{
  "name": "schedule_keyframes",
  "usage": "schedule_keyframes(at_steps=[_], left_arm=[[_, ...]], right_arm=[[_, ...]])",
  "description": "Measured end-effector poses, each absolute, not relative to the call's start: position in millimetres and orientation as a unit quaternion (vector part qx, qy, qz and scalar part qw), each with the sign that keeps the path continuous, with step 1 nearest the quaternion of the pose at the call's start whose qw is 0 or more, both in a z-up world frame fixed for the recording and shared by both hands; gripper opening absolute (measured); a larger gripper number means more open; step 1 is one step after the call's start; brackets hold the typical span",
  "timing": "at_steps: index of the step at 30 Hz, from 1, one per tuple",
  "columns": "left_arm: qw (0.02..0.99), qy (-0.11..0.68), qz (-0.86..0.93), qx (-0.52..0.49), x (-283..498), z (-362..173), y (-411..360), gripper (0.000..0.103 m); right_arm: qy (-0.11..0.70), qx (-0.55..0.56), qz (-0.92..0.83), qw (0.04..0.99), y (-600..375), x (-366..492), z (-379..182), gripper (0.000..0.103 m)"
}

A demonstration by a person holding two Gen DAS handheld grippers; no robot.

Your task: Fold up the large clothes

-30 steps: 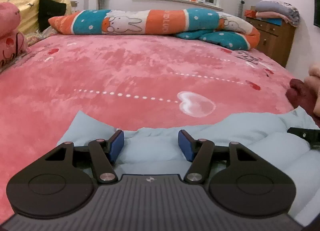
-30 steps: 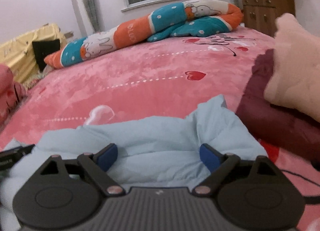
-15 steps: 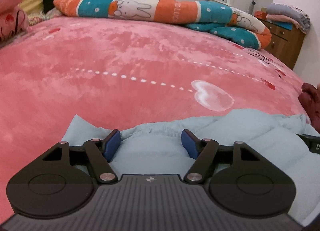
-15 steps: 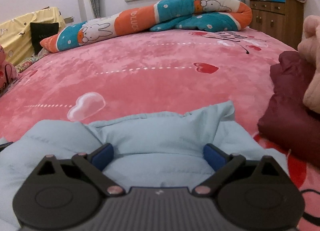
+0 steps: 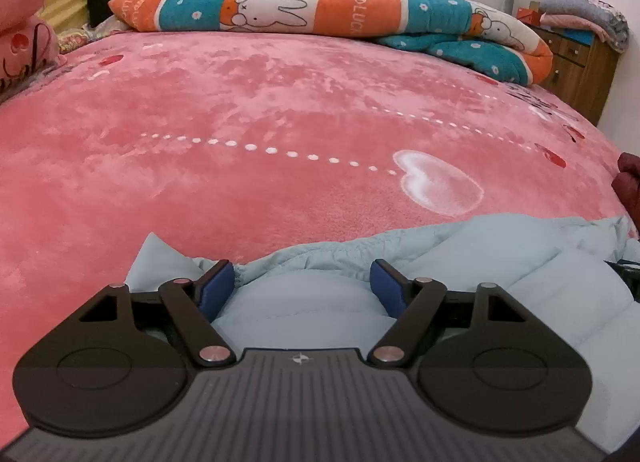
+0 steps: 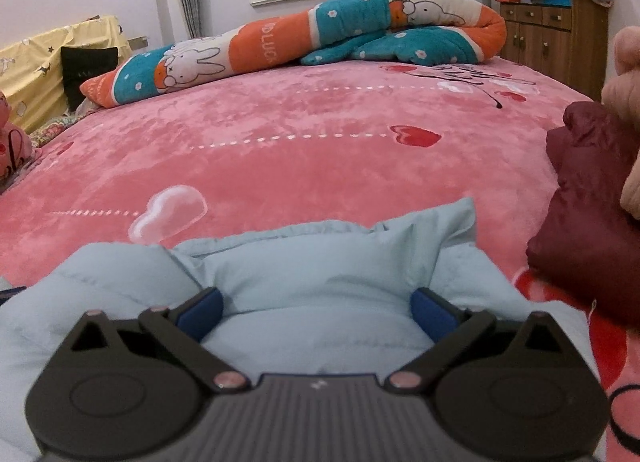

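Blue jacket (image 5: 500,262) x1 — 2 grippers, fingers apart.

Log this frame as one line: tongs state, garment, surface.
left tongs: open, over jacket edge | right tongs: open, over jacket | light blue puffer jacket: lying on pink blanket | fold: not gripped

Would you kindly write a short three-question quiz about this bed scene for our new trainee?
1. True or false: both the left gripper and the right gripper are open over the light blue jacket.
2. Which lies to the right of the jacket? A) a maroon garment B) a green towel C) a black bag
3. Fill in: the rolled quilt at the far side of the bed shows a cartoon ____.

Key: 1 true; 2 A; 3 rabbit.
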State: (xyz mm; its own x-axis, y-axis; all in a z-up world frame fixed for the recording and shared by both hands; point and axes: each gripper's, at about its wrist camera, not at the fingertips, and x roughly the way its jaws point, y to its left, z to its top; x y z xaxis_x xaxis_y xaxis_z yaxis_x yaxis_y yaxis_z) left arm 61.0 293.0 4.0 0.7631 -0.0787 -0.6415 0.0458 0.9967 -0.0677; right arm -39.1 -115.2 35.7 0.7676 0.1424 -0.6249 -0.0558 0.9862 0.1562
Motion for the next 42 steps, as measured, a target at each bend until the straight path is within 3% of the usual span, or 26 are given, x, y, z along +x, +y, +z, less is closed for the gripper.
schedule_keyframes(at_steps=[26, 42], left_arm=[[0.950, 0.292, -0.103, -0.041, -32, 84, 297, 0.103], [0.948, 0.304, -0.068, -0.064, -60, 86, 333, 0.103]], right_arm=[[0.278, 0.043, 0.034, 0.959, -124, -98, 98, 0.102], [0.262, 0.035, 0.025, 0.964, -126, -135, 120, 0.102]])
